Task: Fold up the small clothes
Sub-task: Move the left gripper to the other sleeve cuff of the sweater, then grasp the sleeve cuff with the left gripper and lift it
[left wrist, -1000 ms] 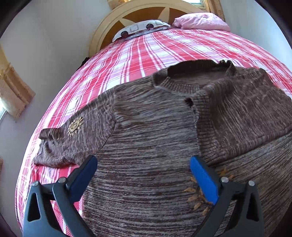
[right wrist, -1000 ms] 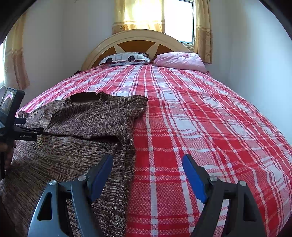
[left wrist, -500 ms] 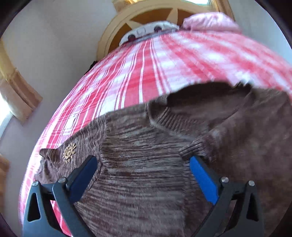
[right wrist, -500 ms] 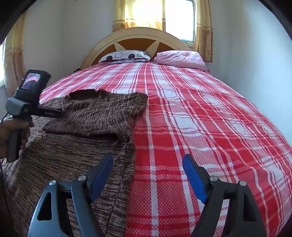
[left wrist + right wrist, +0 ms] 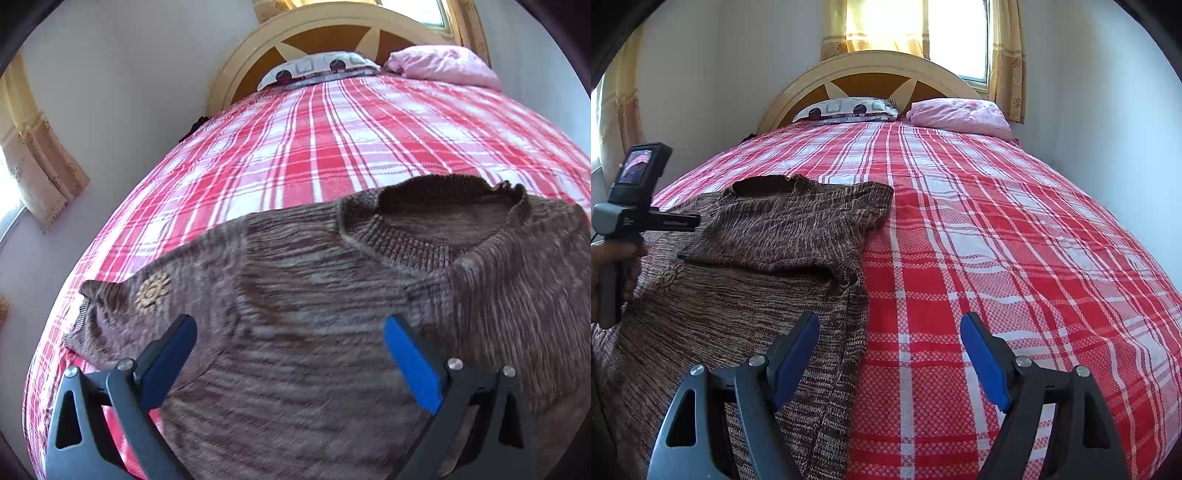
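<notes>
We have a brown knitted sweater spread on the bed's red plaid bedspread, neck opening toward the headboard. Its right sleeve is already folded in across the chest, ending just beside the collar; the left sleeve, the one with the small gold sun motif, lies stretched out toward the bed's edge.

Over the last second our left tool has slid across the sweater toward that unfolded sleeve: the cuff and the motif sit closer to its left finger than before, and the collar has shifted to the right in the left wrist view. Its jaws stand wide apart and hold nothing; knit shows between them, but we cannot tell whether the pads touch it. In the right wrist view, a hand grips the left tool's handle above the sweater's left side.

Our right tool has not shifted. It hovers with jaws wide and empty, straddling the sweater's right edge and the bare bedspread.

We judge that one sleeve fold is done and that the left tool is lining up for the second sleeve. Hem and body folds look untouched.
</notes>
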Available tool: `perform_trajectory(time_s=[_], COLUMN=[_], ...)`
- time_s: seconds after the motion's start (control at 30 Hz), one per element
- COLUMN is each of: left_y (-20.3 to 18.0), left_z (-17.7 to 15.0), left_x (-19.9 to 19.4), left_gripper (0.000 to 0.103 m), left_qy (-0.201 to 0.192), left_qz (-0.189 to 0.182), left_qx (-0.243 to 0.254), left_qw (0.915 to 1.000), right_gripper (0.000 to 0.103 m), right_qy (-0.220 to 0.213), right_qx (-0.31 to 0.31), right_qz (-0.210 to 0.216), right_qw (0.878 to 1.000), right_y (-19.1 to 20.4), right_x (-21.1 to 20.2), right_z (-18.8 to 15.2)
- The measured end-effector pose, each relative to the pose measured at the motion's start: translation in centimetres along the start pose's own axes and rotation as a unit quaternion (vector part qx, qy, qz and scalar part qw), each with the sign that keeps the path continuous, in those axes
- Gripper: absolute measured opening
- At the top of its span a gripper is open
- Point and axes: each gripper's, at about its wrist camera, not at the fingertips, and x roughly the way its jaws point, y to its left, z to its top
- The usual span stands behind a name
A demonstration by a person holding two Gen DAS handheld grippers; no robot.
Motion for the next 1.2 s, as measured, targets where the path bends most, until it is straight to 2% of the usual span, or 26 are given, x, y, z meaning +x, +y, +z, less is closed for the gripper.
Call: perform_trajectory(time_s=[0.27, 0.5, 0.73, 0.9, 1.03, 1.2], left_y=[7.9, 16.1, 23.7, 27.6, 30.2, 31.6], left_z=[-2.7, -5.3, -7.3, -8.5, -9.3, -9.2], left_x=[-1.3, -0.1, 1.4, 2.4, 3.7, 4.7], left_gripper=[0.103, 0.103, 0.103, 0.103, 0.097, 0.090], left_qy=[0.002, 0.017, 0.041, 0.054, 0.069, 0.074], left_qz=[-0.004, 0.047, 0.085, 0.083, 0.056, 0.030], left_qx=[-0.035, -0.068, -0.134, -0.194, -0.265, -0.326], left_qw=[0.9994, 0.9965, 0.9865, 0.9759, 0.9601, 0.9419], right_gripper=[0.079, 0.079, 0.079, 0.079, 0.079, 0.079], right_qy=[0.005, 0.007, 0.007, 0.007, 0.008, 0.009], right_qx=[-0.003, -0.012, -0.024, -0.026, -0.027, -0.030], right_qz=[-0.016, -0.030, -0.039, -0.042, -0.042, -0.042], right_qw=[1.000, 0.999, 0.999, 0.999, 0.999, 0.999], right_y=[0.1, 0.4, 0.9, 1.0, 1.1, 1.0], right_x=[0.2, 0.3, 0.3, 0.3, 0.3, 0.4], right_z=[0.0, -0.1, -0.1, -0.1, -0.1, -0.1])
